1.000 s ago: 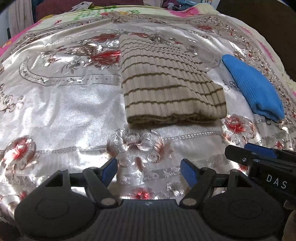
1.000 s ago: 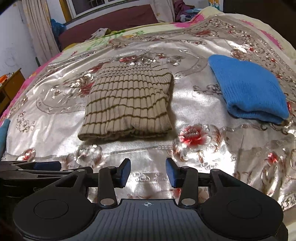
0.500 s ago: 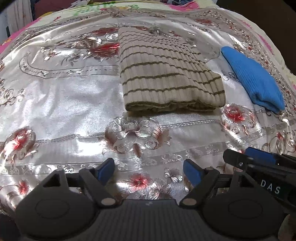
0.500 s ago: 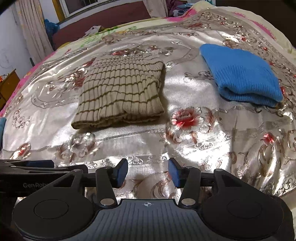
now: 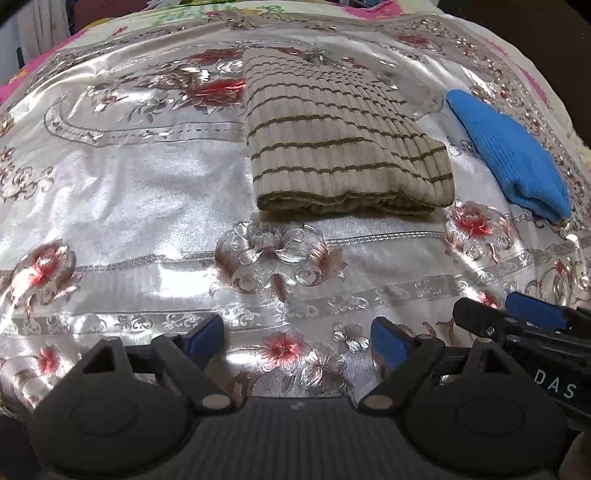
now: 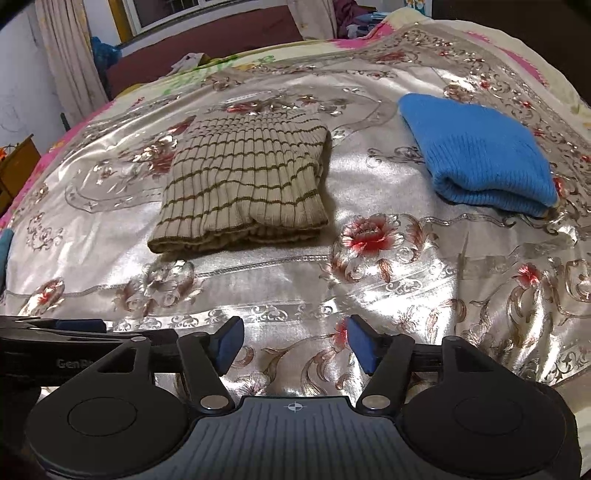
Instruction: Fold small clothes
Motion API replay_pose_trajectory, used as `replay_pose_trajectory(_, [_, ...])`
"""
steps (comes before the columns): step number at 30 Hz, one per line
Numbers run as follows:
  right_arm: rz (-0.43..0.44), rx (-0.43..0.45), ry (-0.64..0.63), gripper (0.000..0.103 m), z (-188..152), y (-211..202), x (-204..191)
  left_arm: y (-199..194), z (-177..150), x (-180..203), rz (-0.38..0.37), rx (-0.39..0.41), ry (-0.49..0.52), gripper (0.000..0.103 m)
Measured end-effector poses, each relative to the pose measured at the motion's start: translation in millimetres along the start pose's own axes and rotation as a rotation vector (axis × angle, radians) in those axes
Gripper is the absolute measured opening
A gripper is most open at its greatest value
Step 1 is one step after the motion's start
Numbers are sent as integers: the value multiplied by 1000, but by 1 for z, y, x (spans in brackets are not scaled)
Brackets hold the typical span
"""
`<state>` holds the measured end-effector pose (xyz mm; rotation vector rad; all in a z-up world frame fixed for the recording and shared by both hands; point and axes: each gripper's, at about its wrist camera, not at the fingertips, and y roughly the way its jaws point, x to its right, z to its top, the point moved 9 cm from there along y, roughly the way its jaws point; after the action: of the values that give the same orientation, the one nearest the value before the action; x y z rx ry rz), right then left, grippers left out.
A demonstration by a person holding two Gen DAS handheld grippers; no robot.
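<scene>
A beige knit garment with thin brown stripes lies folded flat in the middle of the shiny flowered bedspread. To its right rests a folded blue knit garment. My left gripper hovers over the bedspread well short of the striped piece, its jaws opening with nothing between them. My right gripper hangs just as far back, jaws opening and empty. Each gripper shows at the edge of the other's view: the right gripper and the left gripper.
The bedspread drops off at the right edge into dark. Beyond the bed's far end stand a dark red headboard, a curtain and a window. A wooden cabinet sits at the far left, and loose clothes lie at the back.
Both grippers' jaws have spread wider. The two folded garments lie where they were.
</scene>
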<state>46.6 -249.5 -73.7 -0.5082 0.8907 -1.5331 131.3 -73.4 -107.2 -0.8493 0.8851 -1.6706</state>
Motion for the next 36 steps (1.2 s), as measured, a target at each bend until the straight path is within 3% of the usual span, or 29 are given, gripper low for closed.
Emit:
replay_pose_trajectory(23, [-19,-29,3,70,-10,4,3,-1,-10,-7,72,-11,28,98])
replay_pose_trajectory(36, [-19,-41,-6,70,-14,4,3,-2,-13,-8,71,-28,20,99])
